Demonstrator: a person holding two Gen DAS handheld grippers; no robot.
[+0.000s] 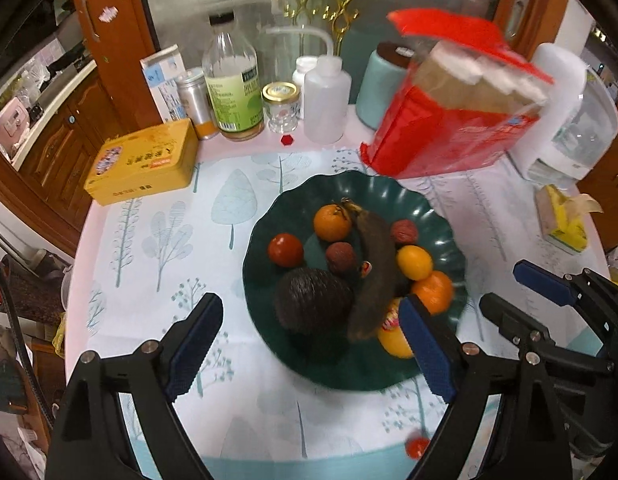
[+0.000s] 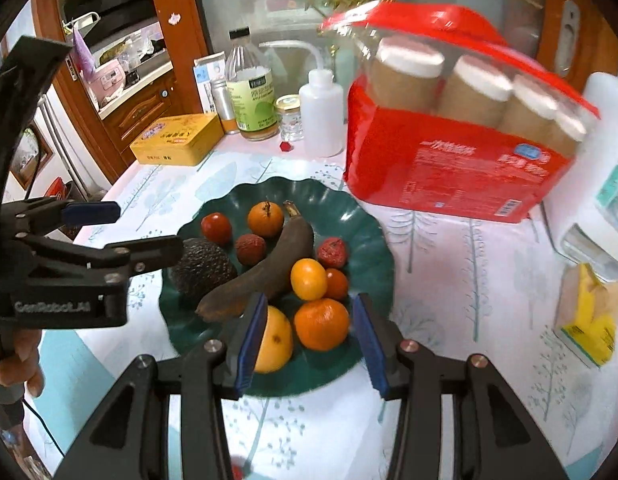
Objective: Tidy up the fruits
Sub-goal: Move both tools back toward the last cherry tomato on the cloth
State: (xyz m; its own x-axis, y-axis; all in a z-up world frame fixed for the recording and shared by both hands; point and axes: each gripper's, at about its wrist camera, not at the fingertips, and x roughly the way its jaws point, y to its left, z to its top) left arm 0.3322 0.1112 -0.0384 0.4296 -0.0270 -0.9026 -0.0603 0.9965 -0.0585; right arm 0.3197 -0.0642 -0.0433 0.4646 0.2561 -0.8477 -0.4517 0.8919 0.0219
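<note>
A dark green scalloped plate [image 1: 441, 220] [image 2: 373, 240] holds the fruit: a blackened banana [image 1: 373, 264] [image 2: 265, 276], a dark avocado [image 1: 313, 300] [image 2: 205, 268], oranges [image 1: 331, 222] [image 2: 321, 323], a tomato [image 1: 285, 249] [image 2: 216, 228], lychees [image 1: 341, 258] [image 2: 251, 249] and a yellow citrus [image 1: 414, 262] [image 2: 308, 279]. My left gripper [image 1: 309, 340] is open, hovering over the plate's near side; it also shows in the right wrist view [image 2: 145, 232]. My right gripper [image 2: 309, 340] is open around the near oranges, above them; it also shows in the left wrist view [image 1: 509, 292]. A small red fruit [image 1: 417, 447] lies on the cloth near the table's front edge.
A red pack of cups [image 1: 453, 120] [image 2: 461, 136] stands behind the plate. A yellow tin [image 1: 145, 160] [image 2: 177, 140], bottles [image 1: 233, 84] [image 2: 253, 88], a squeeze bottle [image 1: 327, 100] and a jar [image 1: 281, 106] line the back. A white appliance [image 1: 569, 120] and a tissue pack [image 1: 565, 220] [image 2: 589, 320] sit right.
</note>
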